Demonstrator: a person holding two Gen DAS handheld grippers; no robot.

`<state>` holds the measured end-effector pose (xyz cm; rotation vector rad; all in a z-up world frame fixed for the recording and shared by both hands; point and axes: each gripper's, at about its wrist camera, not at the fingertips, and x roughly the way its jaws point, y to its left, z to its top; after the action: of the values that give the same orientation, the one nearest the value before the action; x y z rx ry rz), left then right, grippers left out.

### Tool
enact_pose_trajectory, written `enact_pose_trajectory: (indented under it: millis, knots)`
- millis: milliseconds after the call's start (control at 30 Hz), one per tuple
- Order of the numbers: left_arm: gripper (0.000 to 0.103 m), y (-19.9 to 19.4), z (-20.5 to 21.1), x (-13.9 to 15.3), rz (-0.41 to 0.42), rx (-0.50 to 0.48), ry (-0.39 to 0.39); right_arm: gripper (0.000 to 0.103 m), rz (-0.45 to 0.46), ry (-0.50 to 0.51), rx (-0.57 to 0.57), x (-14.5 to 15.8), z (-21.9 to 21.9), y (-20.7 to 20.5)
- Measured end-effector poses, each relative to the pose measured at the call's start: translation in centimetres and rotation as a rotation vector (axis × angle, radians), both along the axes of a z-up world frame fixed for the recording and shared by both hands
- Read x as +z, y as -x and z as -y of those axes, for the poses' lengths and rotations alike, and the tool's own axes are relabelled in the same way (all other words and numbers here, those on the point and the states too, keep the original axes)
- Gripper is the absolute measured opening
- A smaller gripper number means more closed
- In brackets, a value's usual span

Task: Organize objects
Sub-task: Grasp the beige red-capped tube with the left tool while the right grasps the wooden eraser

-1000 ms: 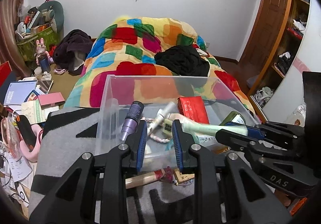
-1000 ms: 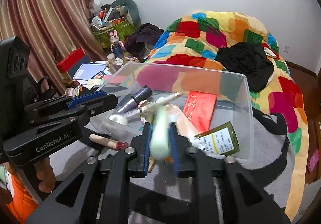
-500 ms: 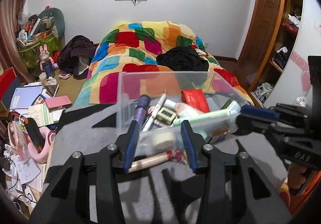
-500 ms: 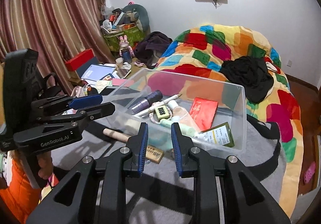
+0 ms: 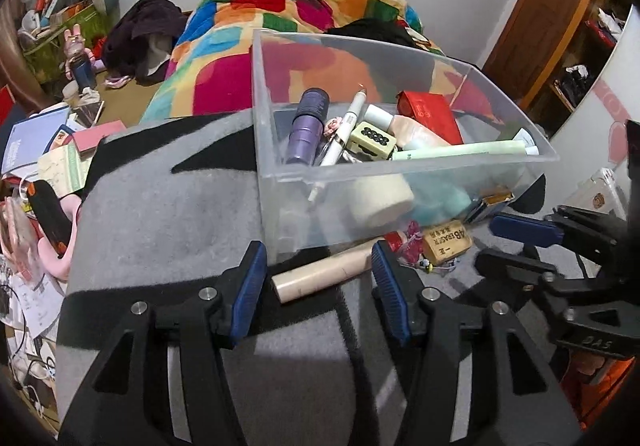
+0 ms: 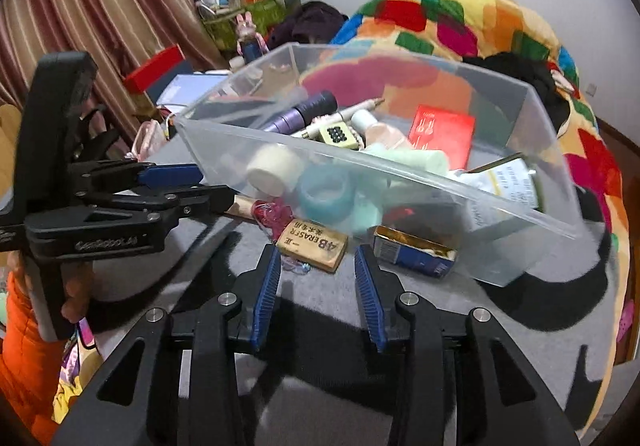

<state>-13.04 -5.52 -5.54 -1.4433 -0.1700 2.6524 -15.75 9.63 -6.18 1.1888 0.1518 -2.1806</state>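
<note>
On the grey and black blanket point(image 5: 168, 230) sits a clear plastic bin point(image 5: 400, 202), and everything else is placed around it. Inside the bin lie a purple bottle point(image 5: 306, 128), a white pen point(image 5: 344, 130), a red box point(image 5: 430, 116), a pale green tube point(image 5: 460, 150), a roll of white tape point(image 5: 380, 198) and a roll of teal tape point(image 6: 326, 196). Just outside the bin's near wall, on the blanket, lie a cream stick point(image 5: 324, 276), an eraser point(image 6: 314, 244) in a tan wrapper, a pink tangle of small trinkets point(image 6: 274, 216) and a small blue and gold box point(image 6: 414, 252).

The left tongs point(image 5: 318, 288) hang low over the blanket in front of the bin with the jaws opening; the cream stick lies between the blue pads, but neither pad presses on it. The right tongs point(image 6: 316, 296) also sit in front of the bin, jaws opening, with the eraser just beyond their tips and nothing held. In the right wrist view the left tongs reach in from the left side of the bin, held by a hand point(image 6: 76, 294) with an orange sleeve. Behind the bin rises a bed with a bright patchwork quilt point(image 5: 288, 2).
</note>
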Motion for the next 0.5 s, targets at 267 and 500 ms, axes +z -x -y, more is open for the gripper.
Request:
enact_pose_trajectory:
  millis: [267,500]
  knots:
    - [0.052,-0.4,-0.2,-0.4,0.021,-0.013,0.008,0.048,0.015,-0.042,0.012,-1.4,2.1,0.5]
    - [0.032,-2.5,-1.5,-0.7,0.024,-0.067,0.019,0.040,0.037,-0.024,-0.028,-1.7,0.8,0.9]
